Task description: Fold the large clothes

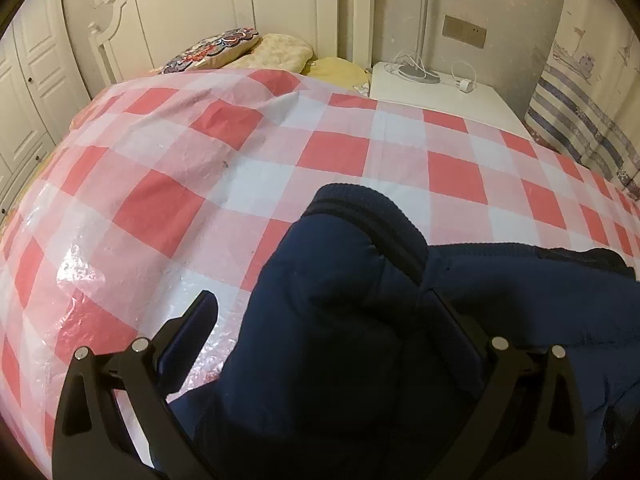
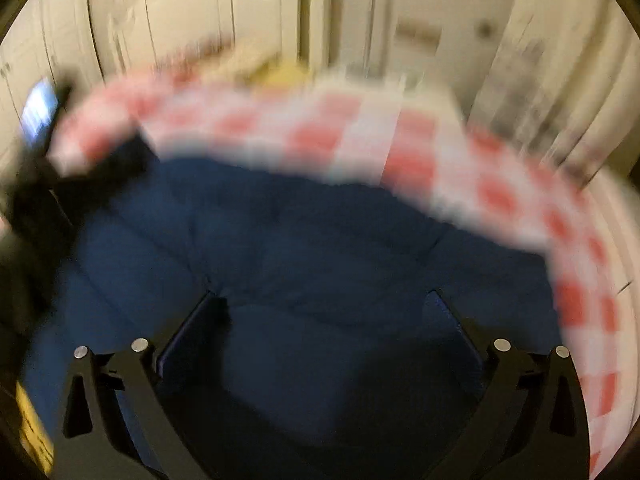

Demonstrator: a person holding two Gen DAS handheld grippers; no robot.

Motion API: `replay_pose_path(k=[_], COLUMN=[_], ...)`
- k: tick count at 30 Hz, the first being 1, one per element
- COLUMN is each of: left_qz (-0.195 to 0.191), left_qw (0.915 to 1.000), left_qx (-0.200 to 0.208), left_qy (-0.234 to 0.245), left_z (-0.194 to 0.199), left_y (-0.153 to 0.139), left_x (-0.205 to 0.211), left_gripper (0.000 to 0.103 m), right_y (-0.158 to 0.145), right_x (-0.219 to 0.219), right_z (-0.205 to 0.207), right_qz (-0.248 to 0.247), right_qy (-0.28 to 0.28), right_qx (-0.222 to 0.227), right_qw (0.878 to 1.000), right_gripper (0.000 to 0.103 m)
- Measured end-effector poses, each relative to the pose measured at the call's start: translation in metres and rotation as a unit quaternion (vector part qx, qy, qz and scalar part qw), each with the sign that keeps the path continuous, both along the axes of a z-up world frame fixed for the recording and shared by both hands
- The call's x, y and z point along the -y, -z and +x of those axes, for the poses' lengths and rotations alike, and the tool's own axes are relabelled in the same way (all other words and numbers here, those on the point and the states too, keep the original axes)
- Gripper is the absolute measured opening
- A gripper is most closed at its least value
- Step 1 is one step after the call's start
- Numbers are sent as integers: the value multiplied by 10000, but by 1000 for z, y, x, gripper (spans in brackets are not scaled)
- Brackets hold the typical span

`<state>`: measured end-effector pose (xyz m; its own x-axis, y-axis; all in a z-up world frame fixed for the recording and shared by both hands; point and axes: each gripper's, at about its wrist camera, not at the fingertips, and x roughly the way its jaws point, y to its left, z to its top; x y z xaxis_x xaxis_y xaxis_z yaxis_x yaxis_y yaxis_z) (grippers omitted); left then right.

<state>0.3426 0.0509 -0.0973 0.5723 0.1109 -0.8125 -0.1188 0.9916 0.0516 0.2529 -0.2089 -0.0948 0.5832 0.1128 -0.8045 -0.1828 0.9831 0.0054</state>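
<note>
A navy padded jacket [image 1: 360,340] lies on the bed's red-and-white check sheet [image 1: 168,208]. In the left wrist view one sleeve with a ribbed cuff [image 1: 372,216] runs forward between the fingers of my left gripper [image 1: 320,304], which stands wide open around it. The right wrist view is blurred by motion. There the jacket's body [image 2: 280,240] fills the middle, and my right gripper [image 2: 324,300] hangs wide open just over it with nothing pinched. A dark shape with a lit blue screen [image 2: 40,112] at the far left is likely the other gripper's body.
Pillows [image 1: 240,48] lie against a white headboard [image 1: 224,4] at the far end of the bed. A white nightstand [image 1: 440,92] with a lamp base and cables stands at the far right. Wardrobe doors [image 1: 28,92] line the left, and a striped cloth [image 1: 580,120] hangs on the right.
</note>
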Motion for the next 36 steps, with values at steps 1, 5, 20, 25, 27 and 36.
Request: replay_pose_path(k=[1, 5, 20, 25, 27, 36], left_qz=[41, 631, 267, 251, 244, 180], left_qw=[10000, 9973, 9905, 9906, 9906, 9906], left_qx=[28, 379, 308, 337, 351, 348], left_qy=[-7, -22, 1314, 1303, 1301, 1307], left_z=[-1, -18, -69, -73, -73, -71], left_y=[-1, -24, -1, 0, 0, -1], left_x=[1, 18, 89, 90, 90, 89], left_gripper=[101, 100, 101, 101, 101, 101], right_y=[0, 2, -10, -35, -25, 5], right_x=[1, 4, 13, 63, 91, 132], right_z=[1, -2, -8, -38, -44, -40], right_qz=[48, 169, 332, 225, 204, 1195], right_qy=[15, 11, 54, 729, 1088, 1339], right_qx=[-26, -24, 68, 435, 361, 104], right_qw=[10000, 9999, 9994, 9961, 9932, 9837], right_gripper=[99, 99, 99, 99, 99, 99])
